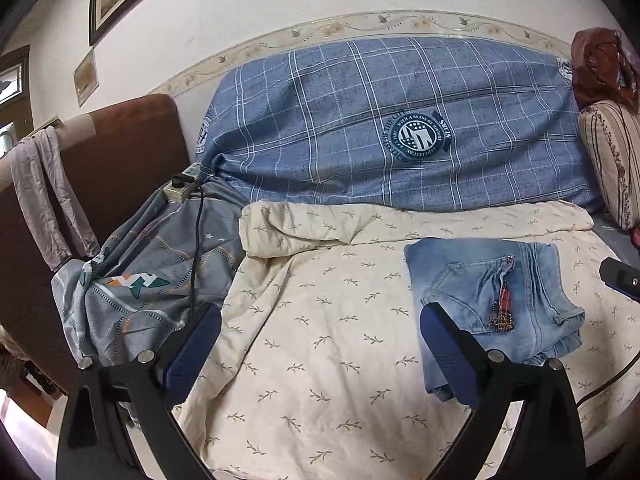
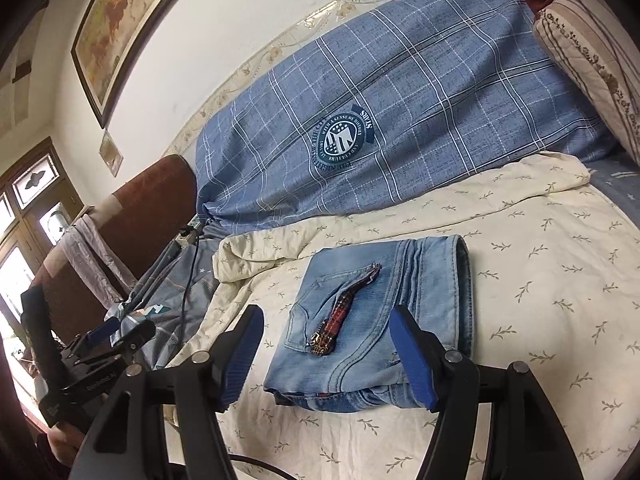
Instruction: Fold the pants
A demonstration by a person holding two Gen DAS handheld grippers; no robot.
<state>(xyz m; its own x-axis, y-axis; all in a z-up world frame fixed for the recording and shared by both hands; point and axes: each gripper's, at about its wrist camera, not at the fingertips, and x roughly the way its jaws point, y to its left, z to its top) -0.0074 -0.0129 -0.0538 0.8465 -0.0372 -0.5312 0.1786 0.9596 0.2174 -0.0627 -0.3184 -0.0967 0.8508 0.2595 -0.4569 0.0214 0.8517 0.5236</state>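
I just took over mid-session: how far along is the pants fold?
Done: the jeans lie as a compact folded stack on the cream quilt. In hand: nothing; the left tongs and right tongs are open and empty. Left: apparently nothing, perhaps neatening edges.

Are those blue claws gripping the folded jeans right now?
Apart. In the right wrist view the right gripper is wide open over the folded jeans, clamping nothing. The left gripper is open over the cream sheet.

A: Where does the left wrist view look from?
B: Low over the cream sheet (image 1: 320,320), facing the plaid pillow (image 1: 380,120); jeans (image 1: 492,292) near, off right.
A: And the right?
B: Nearer, tilted; jeans (image 2: 380,312) centred; both share pillow (image 2: 400,100), sheet (image 2: 540,280), headboard.
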